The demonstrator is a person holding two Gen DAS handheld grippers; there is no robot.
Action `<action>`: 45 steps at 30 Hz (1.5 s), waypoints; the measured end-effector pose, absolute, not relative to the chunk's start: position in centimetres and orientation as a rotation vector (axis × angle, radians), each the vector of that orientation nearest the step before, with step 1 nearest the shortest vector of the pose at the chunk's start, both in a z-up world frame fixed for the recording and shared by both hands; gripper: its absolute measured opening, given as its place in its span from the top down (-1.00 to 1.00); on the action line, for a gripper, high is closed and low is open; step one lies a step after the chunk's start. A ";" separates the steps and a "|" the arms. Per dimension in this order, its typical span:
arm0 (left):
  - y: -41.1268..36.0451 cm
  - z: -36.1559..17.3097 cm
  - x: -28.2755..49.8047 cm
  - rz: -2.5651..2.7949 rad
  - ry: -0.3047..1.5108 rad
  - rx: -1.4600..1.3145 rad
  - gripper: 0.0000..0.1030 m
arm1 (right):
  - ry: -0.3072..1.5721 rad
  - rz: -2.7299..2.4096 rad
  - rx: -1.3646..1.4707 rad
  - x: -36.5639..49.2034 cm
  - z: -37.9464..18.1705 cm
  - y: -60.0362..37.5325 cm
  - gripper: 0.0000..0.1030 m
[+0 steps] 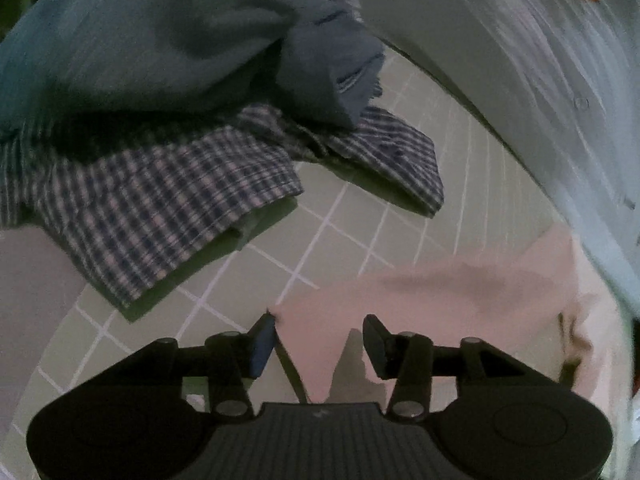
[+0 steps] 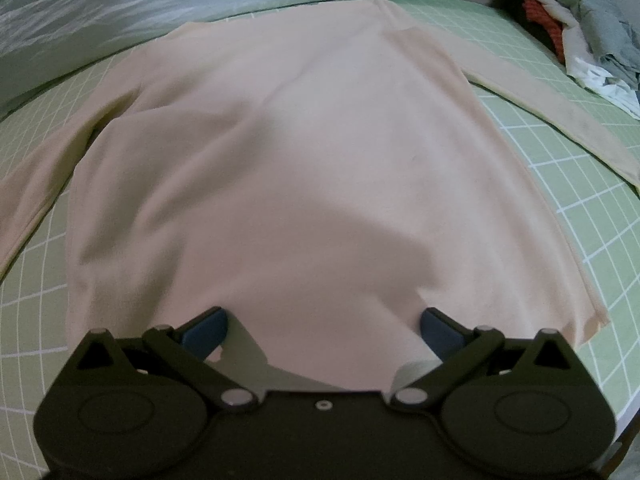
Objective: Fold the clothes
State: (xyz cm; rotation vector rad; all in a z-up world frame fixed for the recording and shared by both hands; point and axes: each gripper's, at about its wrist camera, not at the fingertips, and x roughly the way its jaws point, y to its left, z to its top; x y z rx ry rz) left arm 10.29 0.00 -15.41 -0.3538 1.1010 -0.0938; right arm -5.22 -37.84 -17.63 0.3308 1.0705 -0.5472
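Pink shirt (image 2: 304,152) flat on green mat (image 2: 560,184), both tongs agape.

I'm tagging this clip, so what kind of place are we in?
Probably a home laundry-folding spot: a pink shirt lies flat on a green grid mat, with a clothes heap beside it.

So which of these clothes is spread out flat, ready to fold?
The pink long-sleeved top, spread flat on the green grid mat; the checked shirt and blue garment lie crumpled.
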 end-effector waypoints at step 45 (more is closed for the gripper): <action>-28.0 -14.2 -6.8 -0.253 1.178 -0.136 0.27 | 1.014 -0.291 0.227 -18.1 -16.3 -53.1 0.47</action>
